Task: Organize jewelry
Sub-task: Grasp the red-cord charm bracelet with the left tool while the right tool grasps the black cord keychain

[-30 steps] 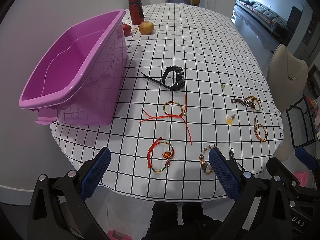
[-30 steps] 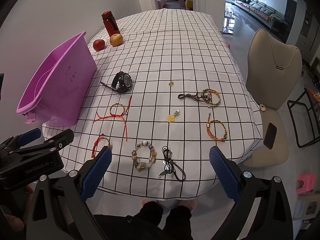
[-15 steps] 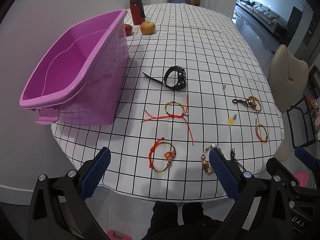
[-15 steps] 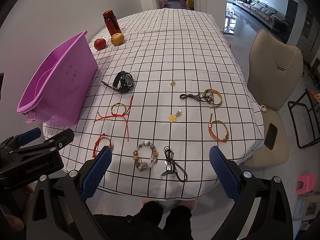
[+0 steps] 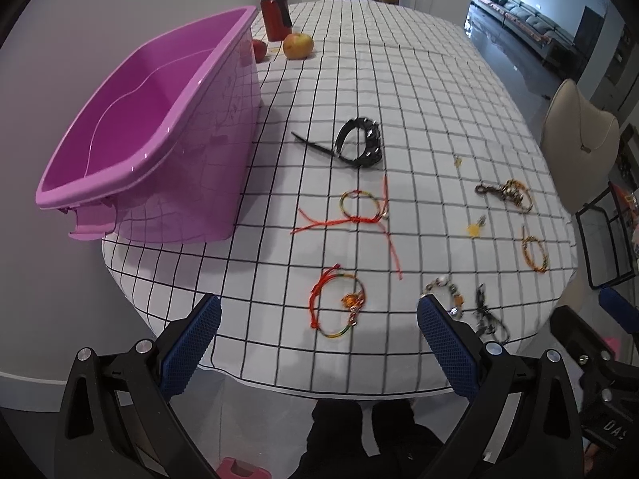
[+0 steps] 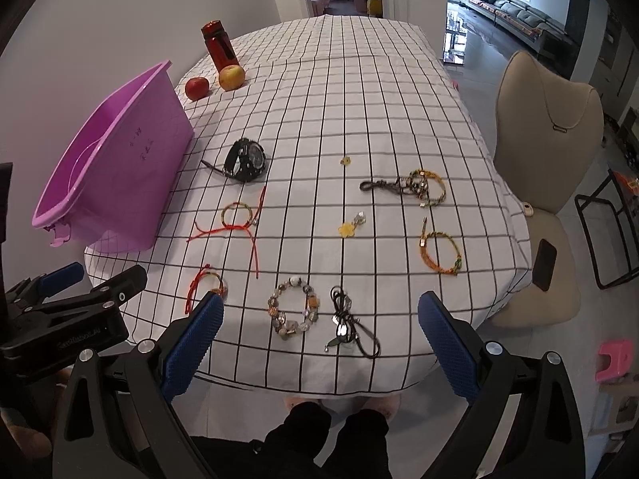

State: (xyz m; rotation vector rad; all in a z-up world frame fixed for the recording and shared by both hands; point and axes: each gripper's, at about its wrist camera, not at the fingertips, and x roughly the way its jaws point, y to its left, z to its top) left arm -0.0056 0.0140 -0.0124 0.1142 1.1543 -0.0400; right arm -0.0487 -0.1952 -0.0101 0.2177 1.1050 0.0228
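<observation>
A long table under a white, black-gridded cloth [image 6: 359, 92] runs toward an open doorway, with a beige chair [image 6: 547, 167] at its right side. The jewelry lies spread singly across the near half, apart enough for each piece to be taken alone: a black watch [image 6: 245, 159], a red-cord bracelet [image 6: 237, 219], a red-and-green bracelet [image 5: 339, 305], a beaded bracelet [image 6: 293, 313], a dark cord piece [image 6: 349, 325], two braided bracelets and small yellow charms. An empty purple bin [image 5: 147, 135] stands at the left edge, probably the place they are meant to go. The left gripper [image 5: 317, 333] hangs over the near edge, jaws wide apart and holding nothing, roughly framing the red-and-green bracelet. The right gripper [image 6: 319, 335] is likewise spread wide and empty, above the beaded bracelet.
</observation>
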